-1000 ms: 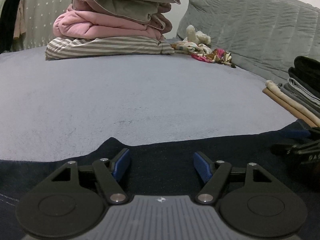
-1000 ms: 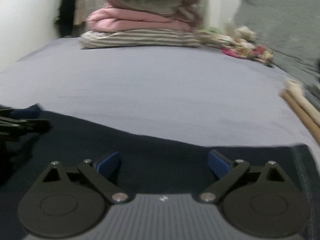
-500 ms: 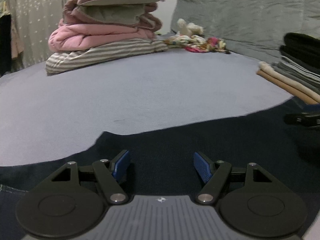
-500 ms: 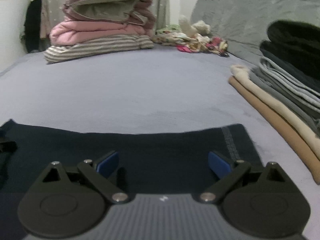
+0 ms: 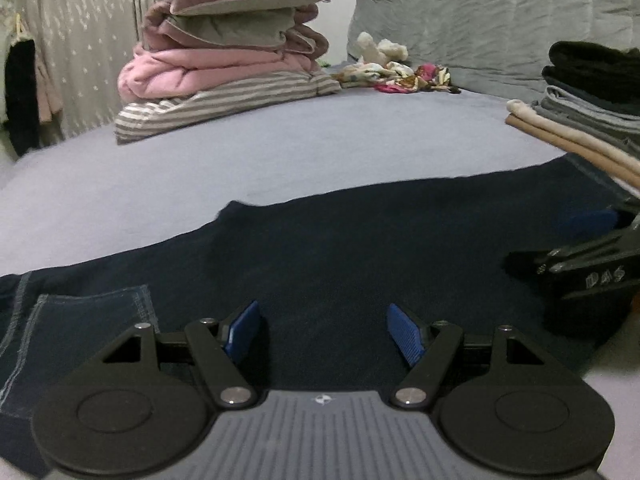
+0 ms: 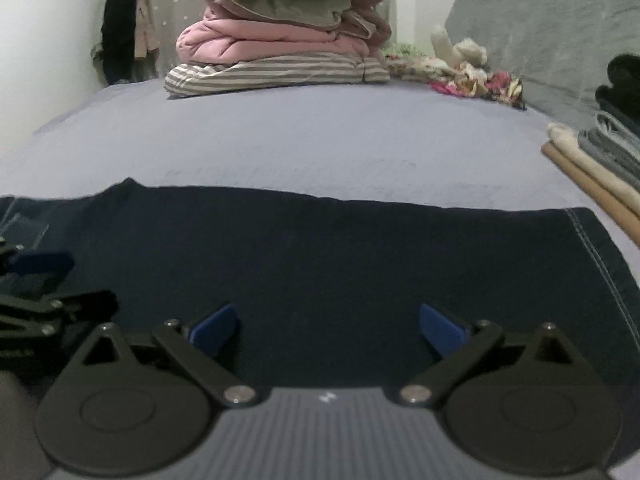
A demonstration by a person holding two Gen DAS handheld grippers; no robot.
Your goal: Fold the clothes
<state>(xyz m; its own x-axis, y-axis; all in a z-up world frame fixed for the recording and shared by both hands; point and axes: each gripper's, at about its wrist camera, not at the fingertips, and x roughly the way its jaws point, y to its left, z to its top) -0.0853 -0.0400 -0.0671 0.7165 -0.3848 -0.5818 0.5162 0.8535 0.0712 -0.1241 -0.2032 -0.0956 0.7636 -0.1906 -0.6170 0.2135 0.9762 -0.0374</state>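
A dark navy garment (image 5: 360, 248) (image 6: 340, 256) lies flat across the near part of the grey bed, with pale stitched hems at its left (image 5: 140, 308) and right (image 6: 600, 256) edges. My left gripper (image 5: 322, 330) hovers low over its left half, open, nothing between the blue pads. My right gripper (image 6: 326, 326) stands open over the right half, also empty. Each gripper shows in the other's view: the right one (image 5: 584, 256) at the right edge, the left one (image 6: 36, 280) at the left edge.
A tall pile of folded quilts and pillows (image 5: 228, 56) (image 6: 288, 36) stands at the far side of the bed (image 5: 320, 140). Crumpled floral cloth and a plush toy (image 5: 396, 68) lie beside it. A stack of folded clothes (image 5: 580, 116) (image 6: 600, 152) sits at the right.
Both grippers have pulled back and risen, so more of the navy garment shows, now spread flat with both hems in view. Both stay open.
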